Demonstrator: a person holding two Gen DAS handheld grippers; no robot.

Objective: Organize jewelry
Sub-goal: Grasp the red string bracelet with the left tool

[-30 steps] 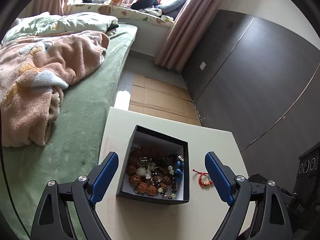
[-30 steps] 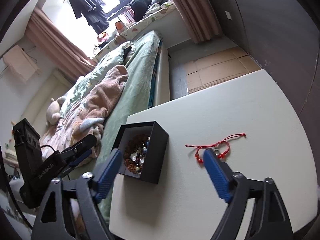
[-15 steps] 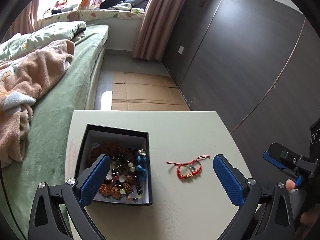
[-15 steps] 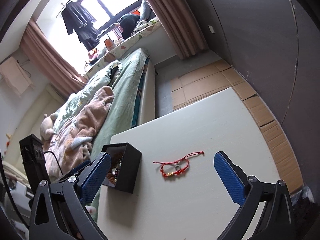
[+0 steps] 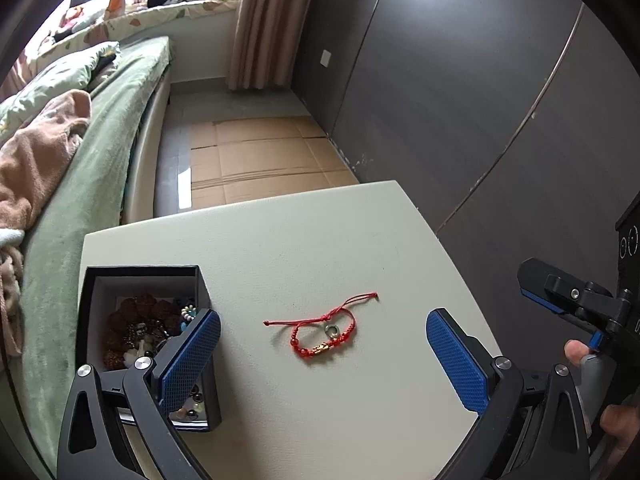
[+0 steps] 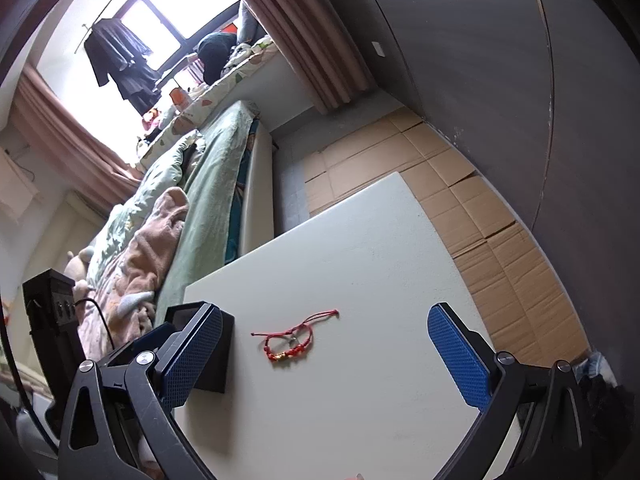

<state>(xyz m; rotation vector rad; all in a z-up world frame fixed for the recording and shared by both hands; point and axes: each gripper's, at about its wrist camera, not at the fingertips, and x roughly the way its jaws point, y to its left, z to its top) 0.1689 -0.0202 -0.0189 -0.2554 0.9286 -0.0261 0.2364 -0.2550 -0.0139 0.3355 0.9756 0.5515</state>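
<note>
red bracelet [image 5: 323,336] lies flat on tabletop [image 5: 320,240], right of box [image 5: 96,292], apart from it. left tongs [image 5: 323,360] and right tongs [image 6: 325,360] both spread wide, empty. step: approach. next likely: lower, pinch cord, carry to box.

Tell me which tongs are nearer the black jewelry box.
Left. The left tongs have one finger overlapping the black jewelry box; the right tongs sit farther right, centred on the red bracelet.
</note>
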